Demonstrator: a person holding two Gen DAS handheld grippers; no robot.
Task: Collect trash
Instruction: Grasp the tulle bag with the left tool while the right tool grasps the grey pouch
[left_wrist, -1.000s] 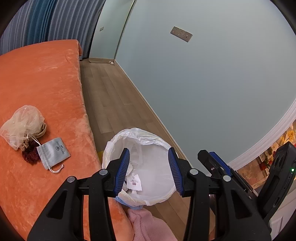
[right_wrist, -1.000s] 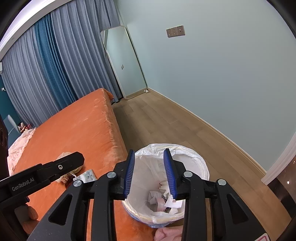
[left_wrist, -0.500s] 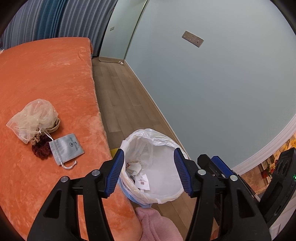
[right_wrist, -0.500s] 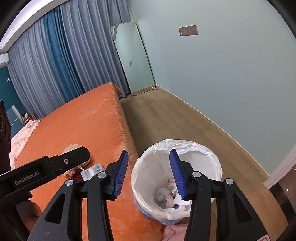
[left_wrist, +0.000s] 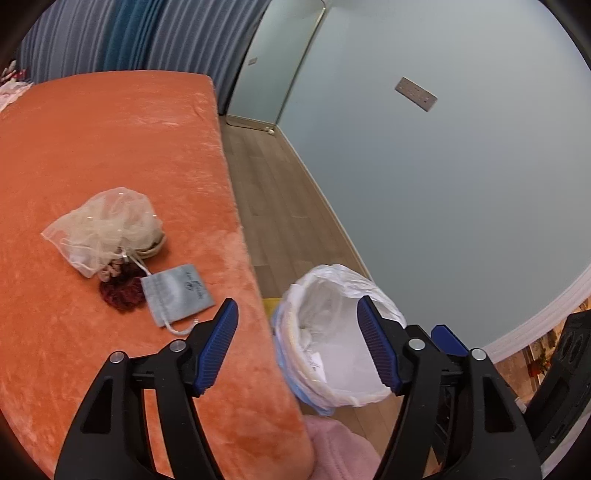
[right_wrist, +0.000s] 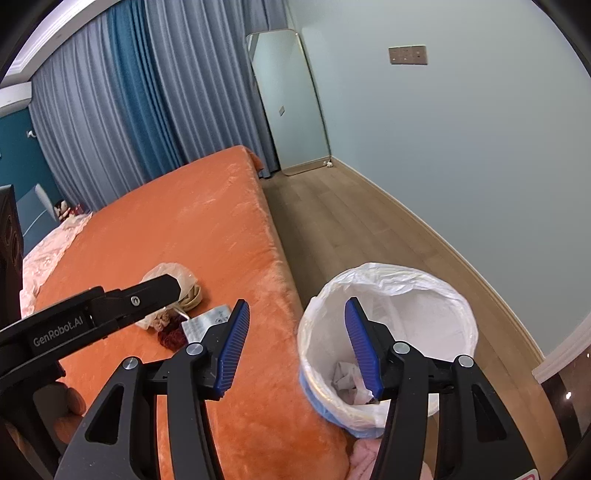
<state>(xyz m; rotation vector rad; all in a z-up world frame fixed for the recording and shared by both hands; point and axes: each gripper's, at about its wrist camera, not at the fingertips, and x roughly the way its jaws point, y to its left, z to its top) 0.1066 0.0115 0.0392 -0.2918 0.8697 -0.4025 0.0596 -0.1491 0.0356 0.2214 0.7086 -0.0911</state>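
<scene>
Both the left gripper (left_wrist: 297, 345) and right gripper (right_wrist: 295, 347) hang with fingers spread wide, holding nothing. Lower right stands the lined bin (right_wrist: 439, 295), crumpled paper (right_wrist: 343, 374) inside; left of centre on the orange bed (left_wrist: 92, 147) lie a mesh bag (left_wrist: 99, 229) and grey pouch (left_wrist: 177, 293).

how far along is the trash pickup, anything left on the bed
Done: crumpled paper already lies in the lined bin beside the bed. In hand: nothing; the left gripper and right gripper are both open. Left: a mesh bag, dark red scrunchie and grey drawstring pouch lie on the bed; whether they're trash is unclear.
</scene>
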